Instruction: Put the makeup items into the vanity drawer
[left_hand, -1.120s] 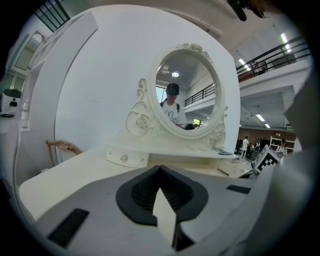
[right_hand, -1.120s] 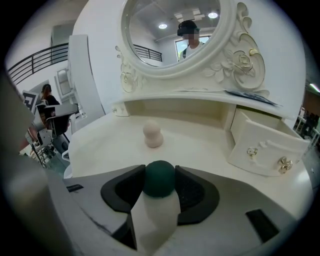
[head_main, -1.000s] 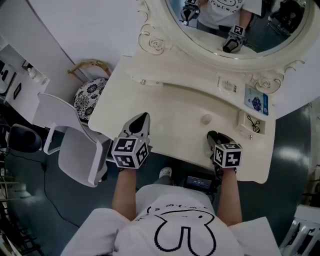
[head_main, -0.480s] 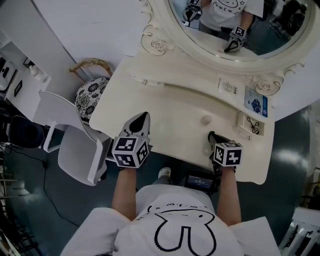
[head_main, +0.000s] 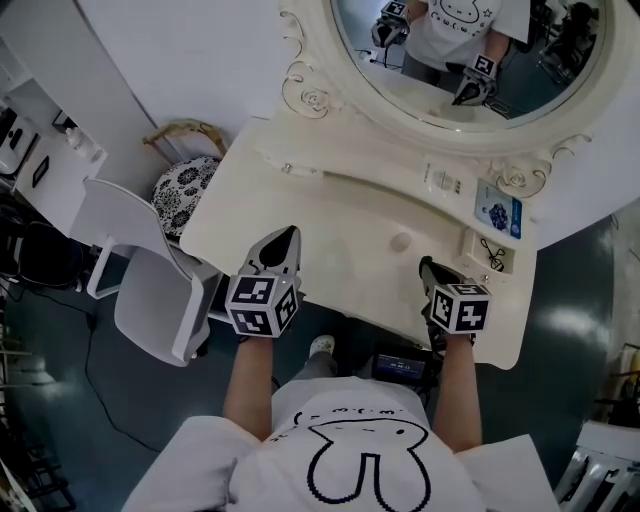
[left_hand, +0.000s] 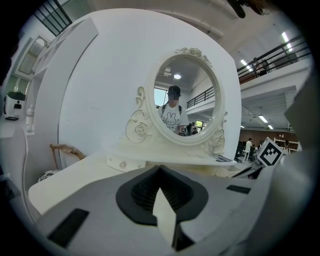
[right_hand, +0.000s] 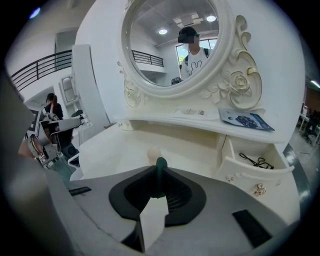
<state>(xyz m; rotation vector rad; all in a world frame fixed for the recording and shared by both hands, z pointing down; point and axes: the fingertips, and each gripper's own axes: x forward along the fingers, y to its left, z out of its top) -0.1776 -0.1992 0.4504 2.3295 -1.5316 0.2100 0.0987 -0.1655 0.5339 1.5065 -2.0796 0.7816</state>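
Observation:
My right gripper (head_main: 430, 268) hovers at the vanity's front edge, shut on a slim dark green makeup stick (right_hand: 161, 172) that pokes out past its jaws (right_hand: 160, 175). A small round beige puff (head_main: 400, 242) (right_hand: 153, 153) lies on the tabletop just ahead of it. To the right, the small vanity drawer (head_main: 468, 242) (right_hand: 250, 172) stands open with a black wire-like tool (head_main: 492, 254) (right_hand: 256, 161) inside. My left gripper (head_main: 287, 235) (left_hand: 160, 170) rests shut and empty over the table's front left.
An oval mirror (head_main: 470, 60) in a carved cream frame rises behind the cream tabletop (head_main: 330, 215). A blue card (head_main: 497, 212) lies on the shelf above the drawer. A white chair (head_main: 140, 285) and a patterned cushion (head_main: 185, 185) stand left of the vanity.
The right gripper's jaws have closed on the dark green stick. Both grippers stay in about the same place; the head view has shifted slightly.

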